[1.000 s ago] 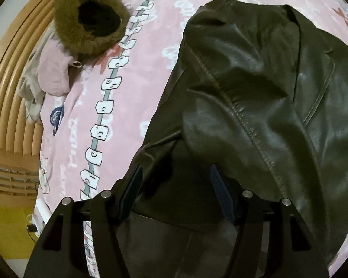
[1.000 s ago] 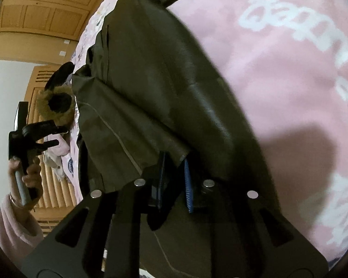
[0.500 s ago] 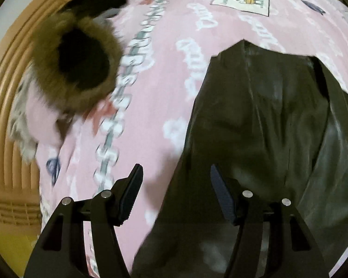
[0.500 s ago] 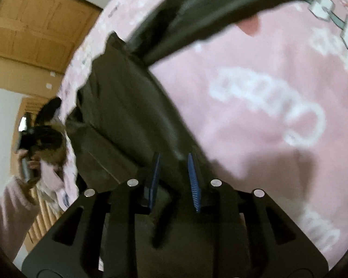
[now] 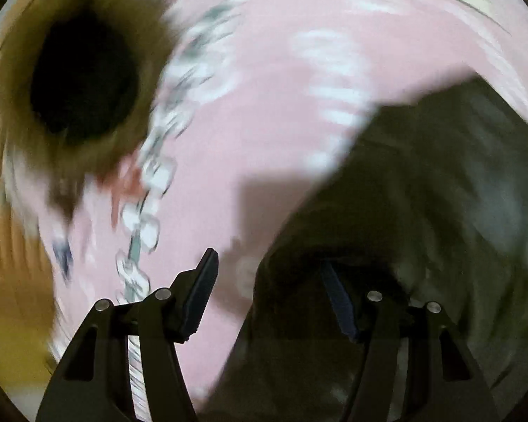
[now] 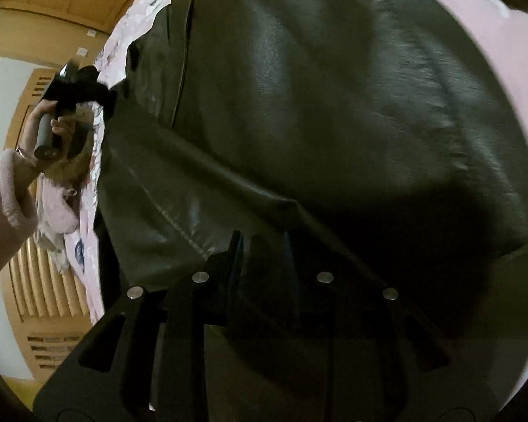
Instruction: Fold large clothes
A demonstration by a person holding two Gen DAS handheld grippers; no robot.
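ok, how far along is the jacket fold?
Early. Done: the dark leather jacket lies on the pink bedspread with one panel already lapped over. In hand: the right gripper, jaws closing, has a jacket fold between them; the left gripper is open at the jacket's edge, holding nothing. Left: remaining folds. The fur-trimmed garment lies untouched.

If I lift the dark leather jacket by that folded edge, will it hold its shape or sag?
The leather jacket will probably sag: it already lies in soft folds and drapes over itself. Its glossy sheen suggests a slick surface, so the closing right gripper may slip. It looks thick, so likely heavy.
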